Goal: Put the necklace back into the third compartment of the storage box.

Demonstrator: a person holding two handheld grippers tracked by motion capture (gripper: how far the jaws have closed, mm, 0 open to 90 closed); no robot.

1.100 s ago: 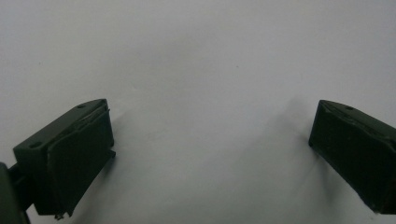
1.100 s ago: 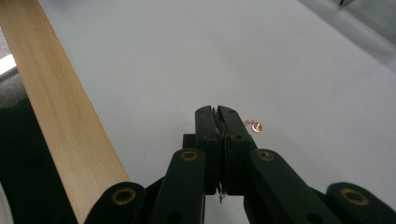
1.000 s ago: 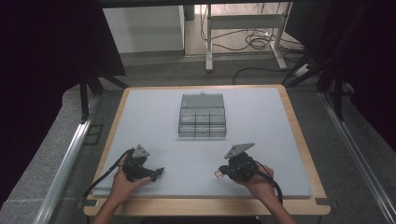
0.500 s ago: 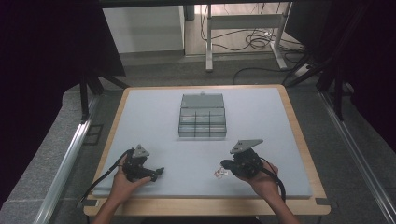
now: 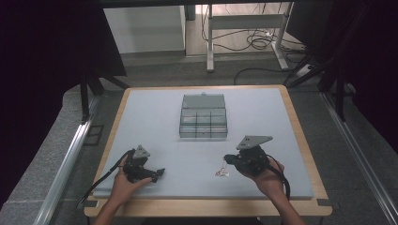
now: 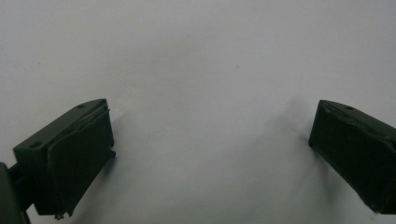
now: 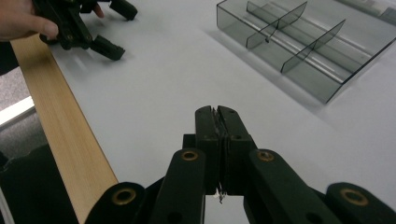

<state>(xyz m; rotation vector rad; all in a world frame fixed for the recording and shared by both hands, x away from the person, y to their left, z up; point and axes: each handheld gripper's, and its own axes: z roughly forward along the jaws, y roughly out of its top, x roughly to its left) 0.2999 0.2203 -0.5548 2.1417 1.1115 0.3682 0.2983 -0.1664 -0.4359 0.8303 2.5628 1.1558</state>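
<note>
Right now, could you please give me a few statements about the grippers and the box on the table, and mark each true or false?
1. The left gripper has its jaws wide apart over bare table. True.
2. The right gripper has its jaws wide open. False: they are pressed together, with a thin, pale item pinched between them.
3. The clear divided box sits on the table's far half, between the two grippers. True.
4. The left gripper is reaching into the box. False: it rests near the table's front edge, well short of it.
5. The box compartments look empty. True.
</note>
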